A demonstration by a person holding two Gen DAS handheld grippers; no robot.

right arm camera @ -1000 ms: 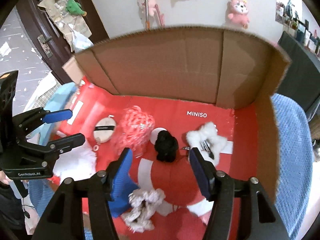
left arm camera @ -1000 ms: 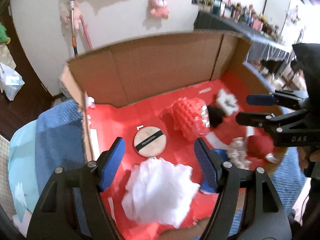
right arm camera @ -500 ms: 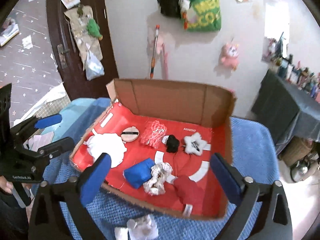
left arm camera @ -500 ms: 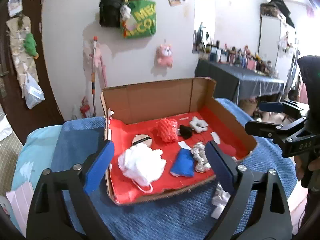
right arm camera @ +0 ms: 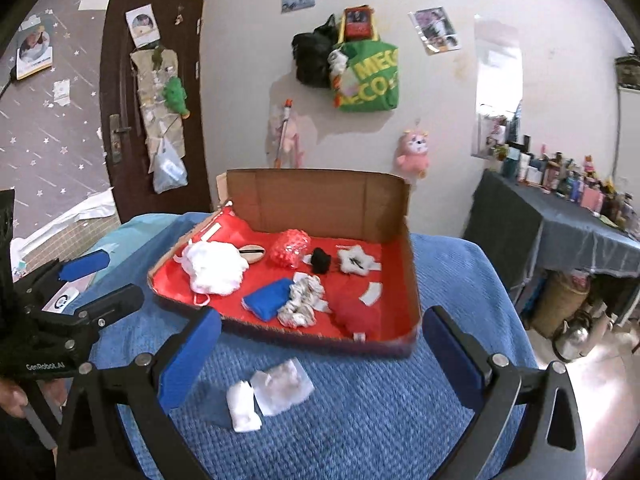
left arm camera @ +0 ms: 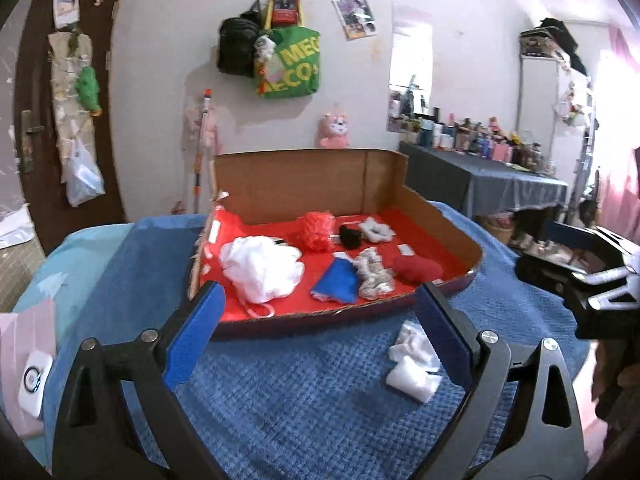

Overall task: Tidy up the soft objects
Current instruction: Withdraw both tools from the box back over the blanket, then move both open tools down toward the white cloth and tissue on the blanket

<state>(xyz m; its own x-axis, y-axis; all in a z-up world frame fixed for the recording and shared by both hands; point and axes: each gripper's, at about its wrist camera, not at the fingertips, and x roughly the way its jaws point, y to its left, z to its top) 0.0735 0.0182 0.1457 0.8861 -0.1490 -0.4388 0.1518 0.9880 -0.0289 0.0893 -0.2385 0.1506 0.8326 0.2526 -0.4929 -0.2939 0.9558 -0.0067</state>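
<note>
Both grippers, left [left arm camera: 320, 328] and right [right arm camera: 316, 352], jaws just opened wide and empty, hover short of the box [right arm camera: 408, 280] holding sorted soft items; next, seemingly, grasp the white wads [right arm camera: 268, 392] on the blanket [right arm camera: 360, 420].

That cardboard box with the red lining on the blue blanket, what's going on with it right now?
A person holds a two-finger gripper in each hand and is sorting soft things into the cardboard box. Inside lie a white puff, a blue cloth, a red mesh sponge and other soft pieces. Both the left gripper and the right gripper have just been opening and hold nothing. They sit before the box, over the blue blanket, where two white pads remain outside.
</note>
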